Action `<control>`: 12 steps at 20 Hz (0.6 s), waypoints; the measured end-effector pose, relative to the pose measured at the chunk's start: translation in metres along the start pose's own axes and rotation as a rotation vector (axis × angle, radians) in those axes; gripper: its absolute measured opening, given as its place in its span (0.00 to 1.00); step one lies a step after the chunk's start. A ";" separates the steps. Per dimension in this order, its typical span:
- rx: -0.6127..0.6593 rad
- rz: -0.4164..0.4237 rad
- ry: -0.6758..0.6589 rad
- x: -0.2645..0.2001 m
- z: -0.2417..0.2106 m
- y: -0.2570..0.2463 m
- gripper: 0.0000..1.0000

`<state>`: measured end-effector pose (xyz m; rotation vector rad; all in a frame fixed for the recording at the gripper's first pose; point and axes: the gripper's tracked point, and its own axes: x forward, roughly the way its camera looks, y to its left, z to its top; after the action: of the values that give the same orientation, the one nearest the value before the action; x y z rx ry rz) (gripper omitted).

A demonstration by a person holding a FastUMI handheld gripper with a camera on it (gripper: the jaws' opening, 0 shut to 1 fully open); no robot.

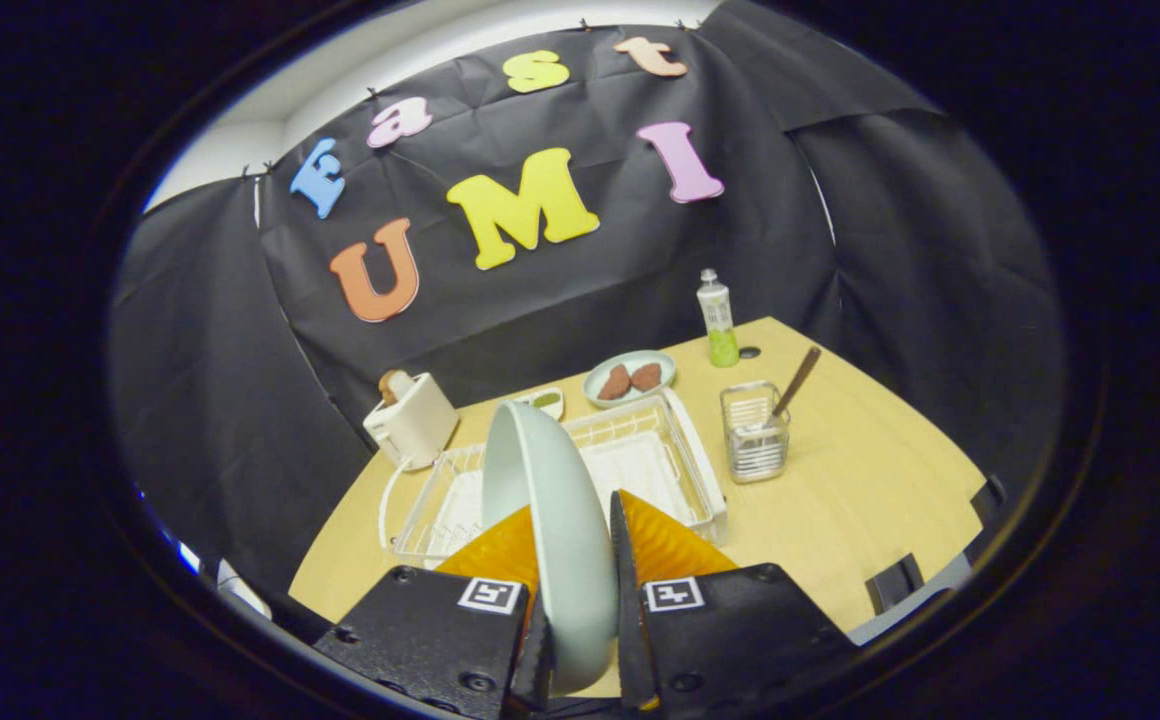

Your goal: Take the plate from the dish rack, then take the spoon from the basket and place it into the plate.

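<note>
Green plate (pixel 552 500) stands on edge, pinched between both gripper (pixel 580 560) fingers above the dish rack (pixel 705 470), so it can't slip.

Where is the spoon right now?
The spoon stands handle-up in the wire basket, on the table just right of the dish rack, beyond the gripper holding the plate.

Soft, even overhead light brightens my wooden table (pixel 860 480). The pale plate (pixel 560 500) above it looks sharp, with little glare. Beyond the table, fisheye bending curves everything and dims outward.
</note>
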<state>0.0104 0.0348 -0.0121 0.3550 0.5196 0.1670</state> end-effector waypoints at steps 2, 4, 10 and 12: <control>0.042 0.025 0.024 0.002 -0.018 -0.009 0.31; 0.084 0.041 0.050 0.007 -0.035 -0.021 0.31; 0.242 0.090 0.138 0.025 -0.088 -0.048 0.31; 0.282 0.081 0.159 0.035 -0.102 -0.059 0.31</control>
<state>-0.0082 0.0181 -0.1324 0.6418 0.6887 0.2024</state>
